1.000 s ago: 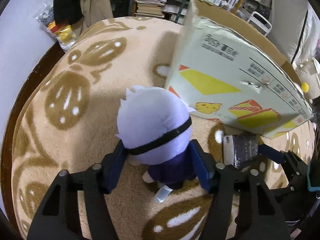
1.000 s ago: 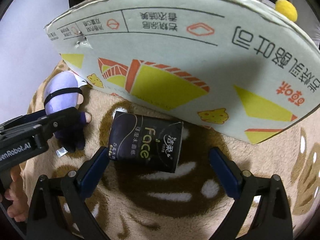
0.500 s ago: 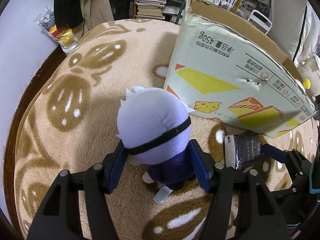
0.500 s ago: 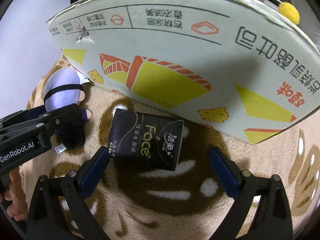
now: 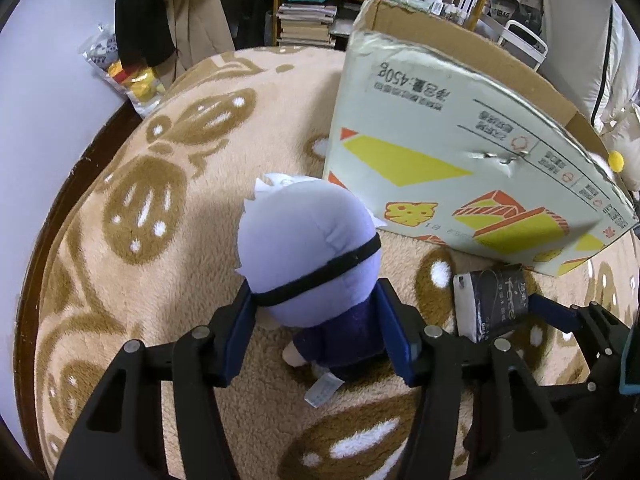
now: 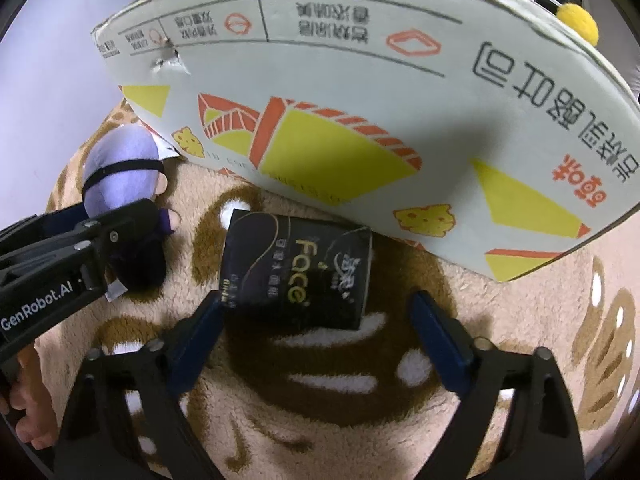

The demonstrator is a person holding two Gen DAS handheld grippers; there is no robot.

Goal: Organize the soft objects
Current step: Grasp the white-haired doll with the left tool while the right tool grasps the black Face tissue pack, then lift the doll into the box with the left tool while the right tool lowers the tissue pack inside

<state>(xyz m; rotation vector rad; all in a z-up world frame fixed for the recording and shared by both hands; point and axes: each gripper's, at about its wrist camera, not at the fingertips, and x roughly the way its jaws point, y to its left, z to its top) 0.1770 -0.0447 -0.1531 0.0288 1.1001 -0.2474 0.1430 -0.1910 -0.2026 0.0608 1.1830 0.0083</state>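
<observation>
A plush doll (image 5: 308,248) with a pale lilac head, black band and dark purple body lies on the beige fleece blanket (image 5: 160,200). My left gripper (image 5: 316,300) straddles it; the jaws are closing and the blue pads touch its head and body on both sides. A black tissue pack (image 6: 296,272) lies by the foot of the cardboard box (image 6: 360,100). My right gripper (image 6: 316,304) stands over the pack with its jaws closing. Its left fingertip meets the pack's near corner, while the right fingertip stands clear of it. The doll (image 6: 120,172) and left gripper (image 6: 100,232) also show at the left.
The tall printed box (image 5: 440,152) stands open-topped at the right, with a yellow pompom (image 6: 578,24) at its rim. A hand (image 6: 28,400) holds the left gripper. A snack bag (image 5: 132,76), hanging clothes and a bookshelf (image 5: 308,20) lie beyond the blanket's dark edge.
The left jaws have narrowed a little around the doll. The right gripper has come closer to the tissue pack, and its jaws have drawn in slightly.
</observation>
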